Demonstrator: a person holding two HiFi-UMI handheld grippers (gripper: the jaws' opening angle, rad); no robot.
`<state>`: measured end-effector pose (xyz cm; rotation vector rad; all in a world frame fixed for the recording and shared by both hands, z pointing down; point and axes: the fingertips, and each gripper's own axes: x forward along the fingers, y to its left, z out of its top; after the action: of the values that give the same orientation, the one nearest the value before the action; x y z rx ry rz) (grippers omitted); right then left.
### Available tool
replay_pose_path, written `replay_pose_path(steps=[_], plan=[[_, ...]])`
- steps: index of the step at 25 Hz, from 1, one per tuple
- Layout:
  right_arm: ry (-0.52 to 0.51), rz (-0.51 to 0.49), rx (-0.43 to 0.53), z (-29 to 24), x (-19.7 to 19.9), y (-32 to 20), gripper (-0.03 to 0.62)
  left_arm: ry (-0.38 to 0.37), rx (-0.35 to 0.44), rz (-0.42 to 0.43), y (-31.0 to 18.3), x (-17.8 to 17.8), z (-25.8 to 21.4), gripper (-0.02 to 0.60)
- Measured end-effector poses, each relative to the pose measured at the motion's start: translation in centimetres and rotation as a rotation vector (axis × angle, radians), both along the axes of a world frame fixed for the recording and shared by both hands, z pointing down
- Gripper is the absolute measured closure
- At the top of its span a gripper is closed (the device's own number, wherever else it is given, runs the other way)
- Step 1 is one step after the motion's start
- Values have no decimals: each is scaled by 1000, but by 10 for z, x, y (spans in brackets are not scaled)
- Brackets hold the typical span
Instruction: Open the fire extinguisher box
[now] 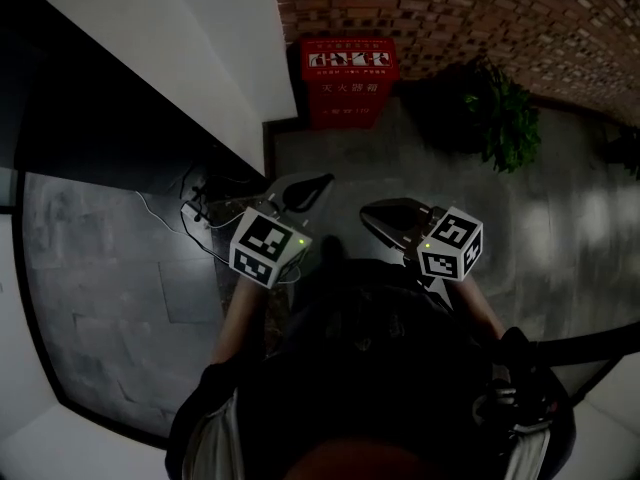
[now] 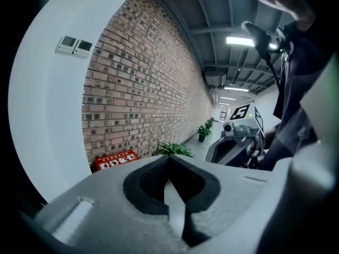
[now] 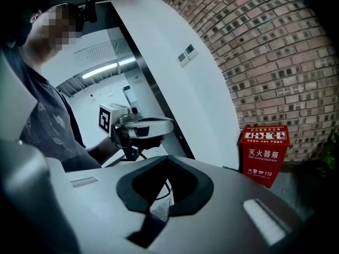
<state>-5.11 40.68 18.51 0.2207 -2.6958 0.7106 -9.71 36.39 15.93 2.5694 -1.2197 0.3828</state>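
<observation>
The red fire extinguisher box [image 1: 349, 80] stands shut on the floor against the brick wall, far ahead of both grippers. It also shows low left in the left gripper view [image 2: 115, 160] and at the right in the right gripper view [image 3: 264, 153]. My left gripper [image 1: 322, 182] is held at waist height, shut, with nothing between its jaws [image 2: 169, 160]. Beside it, my right gripper [image 1: 367, 215] is shut and empty too [image 3: 167, 160]. Both are well short of the box.
A white wall [image 1: 190, 38] runs along the left up to the box. Loose cables [image 1: 200, 211] lie on the dark tiled floor at its foot. A potted plant [image 1: 503, 118] stands right of the box by the brick wall [image 1: 470, 8].
</observation>
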Motion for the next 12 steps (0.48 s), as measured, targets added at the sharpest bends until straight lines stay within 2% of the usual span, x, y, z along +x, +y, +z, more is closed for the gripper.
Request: replay_pose_path(steps=[6,12], plan=[[25,19,-2,2,-11,-11,592,27,-26,-12,-5,-13,11,581],[12,-25,-10,3,-23,-17,592,32,-41,-70,-4,-26,16,581]])
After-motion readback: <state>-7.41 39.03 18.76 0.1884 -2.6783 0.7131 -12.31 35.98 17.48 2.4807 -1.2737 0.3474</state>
